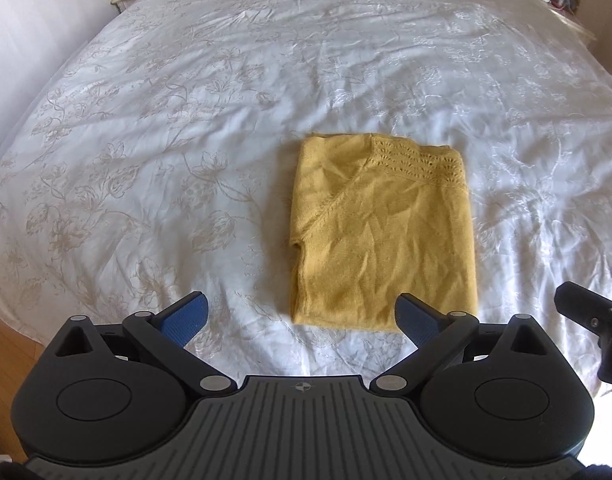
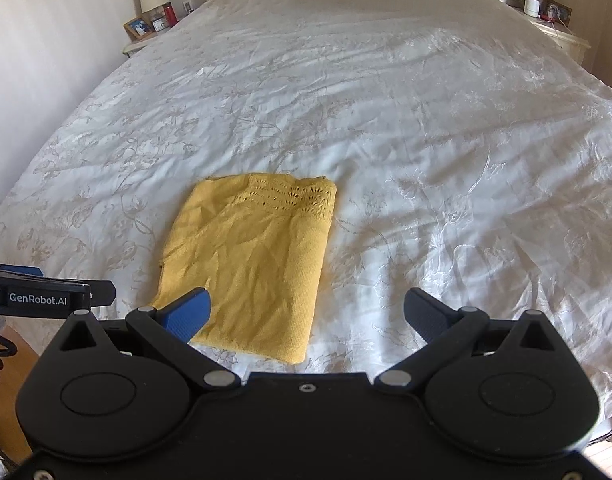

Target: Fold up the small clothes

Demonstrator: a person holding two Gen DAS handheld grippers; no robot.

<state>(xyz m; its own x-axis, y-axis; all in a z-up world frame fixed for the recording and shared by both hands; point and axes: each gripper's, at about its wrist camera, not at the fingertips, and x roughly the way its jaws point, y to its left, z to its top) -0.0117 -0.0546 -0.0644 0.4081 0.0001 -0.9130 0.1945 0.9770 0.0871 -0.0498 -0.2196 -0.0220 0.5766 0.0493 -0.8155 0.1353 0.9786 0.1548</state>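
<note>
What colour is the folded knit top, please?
Mustard yellow; the folded knit top shows best in the left wrist view.

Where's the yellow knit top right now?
The yellow knit top lies folded flat on the white bedspread near the foot of the bed, just ahead of both open grippers, right of centre in the left wrist view and left of centre in the right.

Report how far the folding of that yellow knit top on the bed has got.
Done: the yellow knit top lies flat on the white bedspread as a compact rectangle, its lace-patterned band along the far edge. In hand: nothing; the left gripper and right gripper are both open and empty, near its closest edge. Left: possibly one more fold or a tidy-up; no other clothes are in view.
</note>
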